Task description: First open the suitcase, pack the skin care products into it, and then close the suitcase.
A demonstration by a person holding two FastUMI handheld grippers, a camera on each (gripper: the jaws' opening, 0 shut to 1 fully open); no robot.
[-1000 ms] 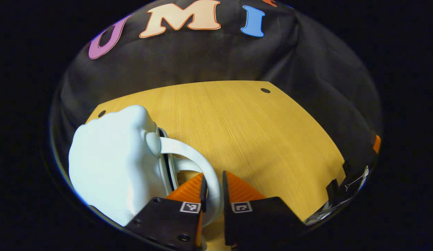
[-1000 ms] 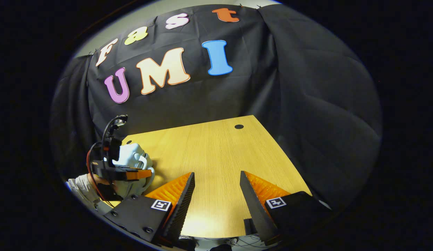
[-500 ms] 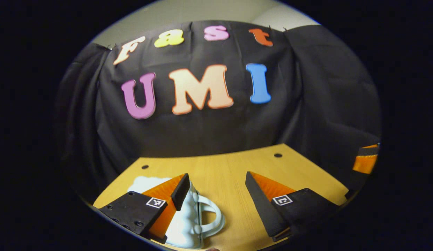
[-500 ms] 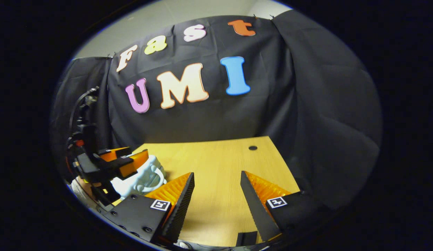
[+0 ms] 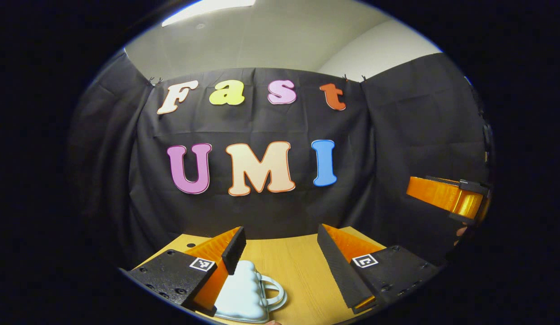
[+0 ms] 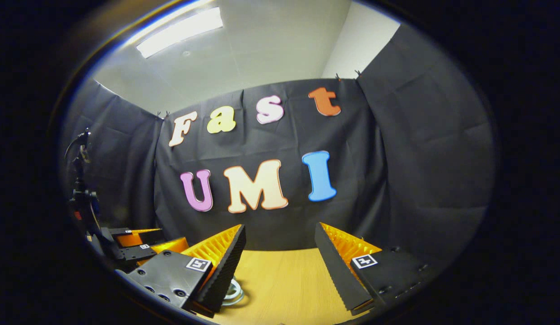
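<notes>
Suitcase [image 5: 243,293] shut on table [image 5: 298,271]; our left gripper [image 5: 280,253] above it, right gripper [image 6: 280,253] beside, both spread, empty; careless lowering could nudge it.

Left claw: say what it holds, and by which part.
Nothing. The left claw is open above the table; the suitcase lies below, its handle free of both fingers.

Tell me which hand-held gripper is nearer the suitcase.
Left. The left hand-held gripper, open, hangs just above the suitcase. The right hand-held gripper, open, is farther off to the side; the case peeks past its finger.
</notes>
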